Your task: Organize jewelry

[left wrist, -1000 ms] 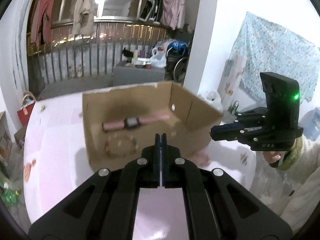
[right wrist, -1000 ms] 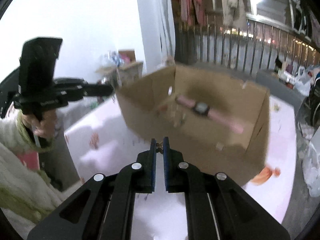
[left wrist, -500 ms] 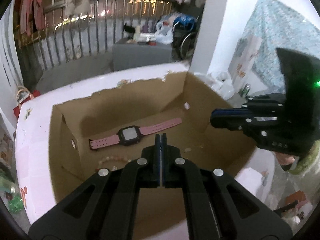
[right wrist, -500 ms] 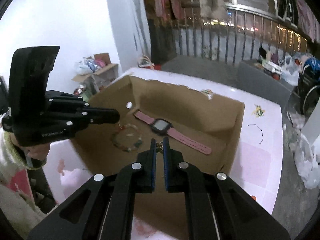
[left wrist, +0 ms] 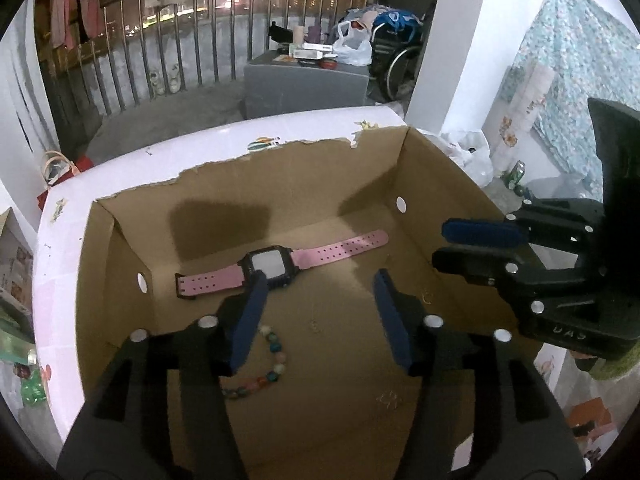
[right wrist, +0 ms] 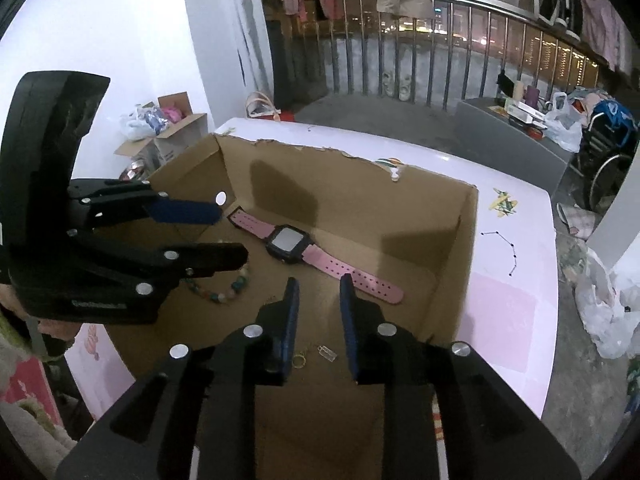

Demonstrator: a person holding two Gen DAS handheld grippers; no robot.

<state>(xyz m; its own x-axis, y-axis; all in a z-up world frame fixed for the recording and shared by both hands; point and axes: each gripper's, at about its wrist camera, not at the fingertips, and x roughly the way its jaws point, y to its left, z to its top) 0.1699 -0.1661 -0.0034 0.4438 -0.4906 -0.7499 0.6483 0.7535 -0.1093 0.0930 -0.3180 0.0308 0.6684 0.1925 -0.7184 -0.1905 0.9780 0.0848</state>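
An open cardboard box [left wrist: 304, 184] stands on a white and pink table [left wrist: 160, 160]. On its floor lie a pink-strapped watch [left wrist: 268, 266], a bead bracelet [left wrist: 272, 364] and small gold pieces [left wrist: 426, 298]. My left gripper [left wrist: 320, 276] hovers over the box floor, its jaws opening with nothing between them. My right gripper [right wrist: 320, 280] also hangs inside the box [right wrist: 400, 208], jaws opening. A gold ring [right wrist: 299, 360] and a clear charm [right wrist: 327, 353] lie loose on the floor below it. The watch [right wrist: 288, 242] and the bracelet [right wrist: 228, 294] lie just beyond.
Each view shows the other gripper from the side: the right one [left wrist: 442, 244] and the left one [right wrist: 232, 234]. A grey cabinet [left wrist: 304, 84] and a metal railing [left wrist: 180, 52] stand behind the table. Plastic bags [right wrist: 608, 320] lie on the floor at the right.
Both grippers moved in over the box, tilted down and went from shut to open. The small gold piece pinched in the right gripper's pads now lies on the box floor.
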